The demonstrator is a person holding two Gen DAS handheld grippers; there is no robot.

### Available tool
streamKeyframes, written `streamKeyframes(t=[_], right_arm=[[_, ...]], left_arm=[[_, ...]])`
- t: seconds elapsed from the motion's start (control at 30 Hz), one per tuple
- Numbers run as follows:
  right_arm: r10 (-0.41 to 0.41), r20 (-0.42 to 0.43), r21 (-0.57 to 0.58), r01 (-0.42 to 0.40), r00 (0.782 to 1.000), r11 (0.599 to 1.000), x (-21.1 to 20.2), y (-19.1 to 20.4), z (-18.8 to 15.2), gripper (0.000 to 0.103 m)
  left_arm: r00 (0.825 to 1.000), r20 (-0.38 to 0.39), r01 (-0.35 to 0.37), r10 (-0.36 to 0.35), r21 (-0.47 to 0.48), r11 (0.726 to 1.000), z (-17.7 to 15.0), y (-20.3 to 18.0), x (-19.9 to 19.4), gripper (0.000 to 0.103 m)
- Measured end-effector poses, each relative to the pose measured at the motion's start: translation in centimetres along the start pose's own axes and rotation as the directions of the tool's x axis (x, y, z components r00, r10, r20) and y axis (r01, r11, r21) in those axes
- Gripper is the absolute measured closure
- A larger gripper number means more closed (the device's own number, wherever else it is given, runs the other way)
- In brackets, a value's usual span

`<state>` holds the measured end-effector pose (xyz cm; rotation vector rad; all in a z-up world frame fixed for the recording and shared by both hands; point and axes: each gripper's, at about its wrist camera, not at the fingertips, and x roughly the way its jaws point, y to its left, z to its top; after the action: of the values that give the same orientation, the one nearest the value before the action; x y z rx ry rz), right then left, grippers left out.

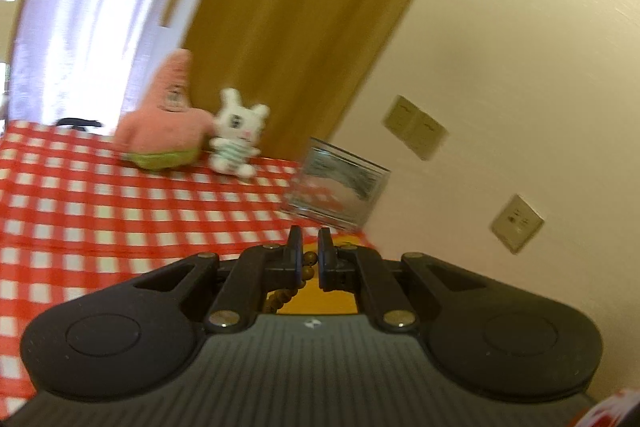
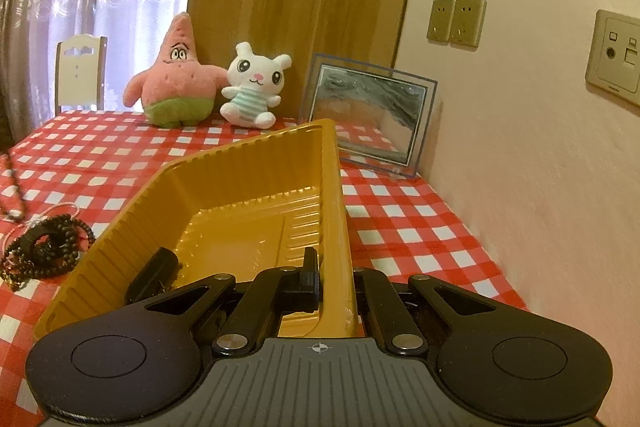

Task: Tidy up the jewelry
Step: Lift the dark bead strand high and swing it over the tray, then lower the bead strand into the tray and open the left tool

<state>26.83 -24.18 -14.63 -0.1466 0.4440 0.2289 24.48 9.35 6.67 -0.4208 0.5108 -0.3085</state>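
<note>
Left wrist view shows the left gripper (image 1: 309, 255) pinching a strand of brown wooden beads (image 1: 310, 259) between nearly closed jaws, the rest of the strand hanging below and behind the fingertips over a yellow patch that is probably the yellow tray (image 2: 248, 187); I judge the beads should be lowered slowly until they pool on the tray floor before the jaws part. Meanwhile the right gripper (image 2: 332, 279) is clamped on the tray's right wall, steadying it, with the dark bead bracelets (image 2: 44, 251) lying well to its left on the checked tablecloth (image 2: 400, 207).
</note>
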Motion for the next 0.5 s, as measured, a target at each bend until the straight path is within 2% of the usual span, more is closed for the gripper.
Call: streamKeyframes(t=[0.27, 0.5], right_arm=[[0.005, 0.009, -0.009, -0.005, 1.000, 1.000, 0.0, 0.2, 0.3, 0.100], [0.004, 0.008, -0.007, -0.004, 1.000, 1.000, 0.1, 0.2, 0.3, 0.100]], left_arm=[[0.988, -0.097, 0.121, -0.121, -0.004, 0.993, -0.9, -3.2, 7.1, 0.097], [0.967, -0.214, 0.142, -0.141, -0.009, 0.990, -3.5, -4.6, 13.0, 0.097]])
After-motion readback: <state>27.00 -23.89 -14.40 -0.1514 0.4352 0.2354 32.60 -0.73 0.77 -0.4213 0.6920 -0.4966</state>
